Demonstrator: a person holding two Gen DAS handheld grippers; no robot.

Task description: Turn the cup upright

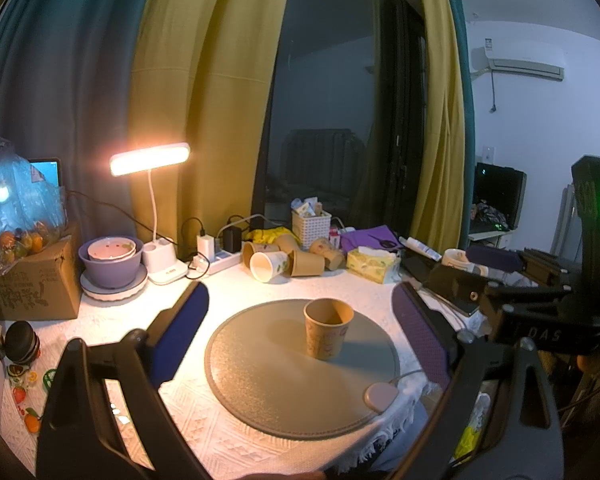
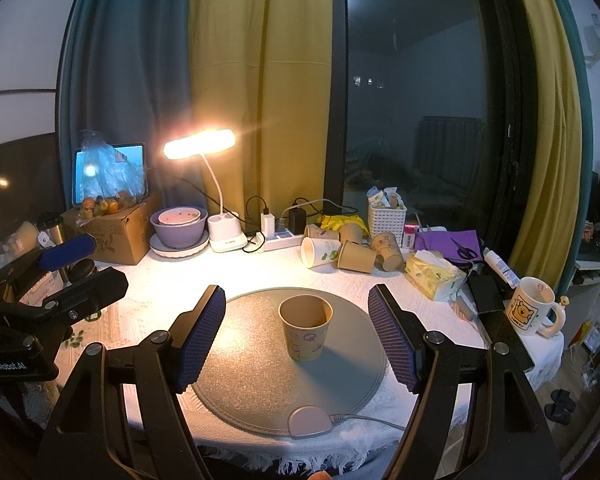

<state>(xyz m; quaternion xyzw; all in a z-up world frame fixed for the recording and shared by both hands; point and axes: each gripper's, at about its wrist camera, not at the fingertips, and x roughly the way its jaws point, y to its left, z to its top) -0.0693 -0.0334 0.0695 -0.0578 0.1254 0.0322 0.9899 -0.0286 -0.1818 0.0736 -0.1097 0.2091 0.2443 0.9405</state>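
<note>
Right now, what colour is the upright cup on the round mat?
Tan paper cup with small purple cartoon prints; clearest in the right wrist view.

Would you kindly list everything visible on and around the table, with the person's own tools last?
Paper cup: one, brown, upright mid-mat.
Round mat: one, grey, table front.
Tablecloth: one, white.
Tipped cups: about five, brown and white, behind the mat.
Desk lamp: one, white, lit, rear.
Bowls: stacked, purple and pink, beside the lamp.
Cardboard box: one, brown, rear left, fruit bag on top.
Power strip: one, white.
Basket: one, white.
Tissue pack: one, yellow.
Mug: one, white, right edge.
Curtains: yellow and teal.
Left tongs: open, blue pads.
Right tongs: open, either side of the cup, apart from it.
</note>
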